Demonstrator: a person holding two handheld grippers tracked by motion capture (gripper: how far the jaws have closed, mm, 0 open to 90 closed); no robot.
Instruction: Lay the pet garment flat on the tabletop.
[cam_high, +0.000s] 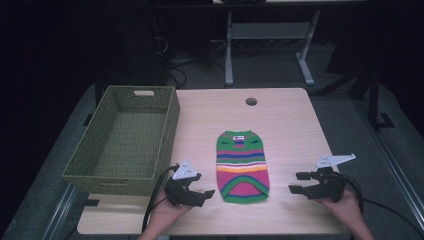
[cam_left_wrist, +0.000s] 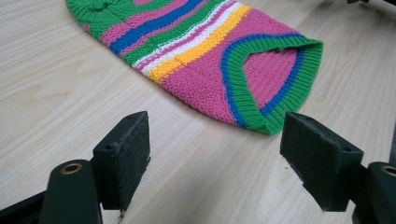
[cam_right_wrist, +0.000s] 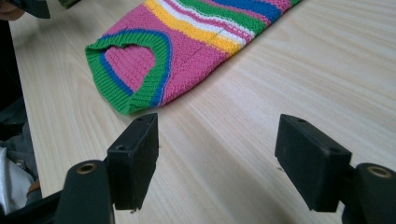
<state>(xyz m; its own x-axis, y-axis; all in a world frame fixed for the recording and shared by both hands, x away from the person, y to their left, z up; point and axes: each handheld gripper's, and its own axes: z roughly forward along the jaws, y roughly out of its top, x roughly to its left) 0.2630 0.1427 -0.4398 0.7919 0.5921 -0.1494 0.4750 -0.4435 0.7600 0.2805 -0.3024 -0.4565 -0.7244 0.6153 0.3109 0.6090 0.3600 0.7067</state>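
A small knitted sweater (cam_high: 242, 166) in pink, green, blue, yellow and white stripes lies flat on the middle of the wooden table (cam_high: 290, 130), its green-edged hem toward me. My left gripper (cam_high: 209, 192) is held just left of the hem, open, jaws pointing right at it. In the left gripper view the sweater (cam_left_wrist: 219, 51) lies a short way beyond the left gripper (cam_left_wrist: 215, 154), nothing between the pads. My right gripper (cam_high: 295, 182) is open to the right of the hem. The right gripper view shows the sweater (cam_right_wrist: 177, 51) ahead of the empty right gripper (cam_right_wrist: 217, 158).
A green woven basket (cam_high: 127, 137) stands on the table's left side, empty, hanging a little over the left edge. A round cable hole (cam_high: 251, 101) is near the far edge. The table's front edge runs just below my hands.
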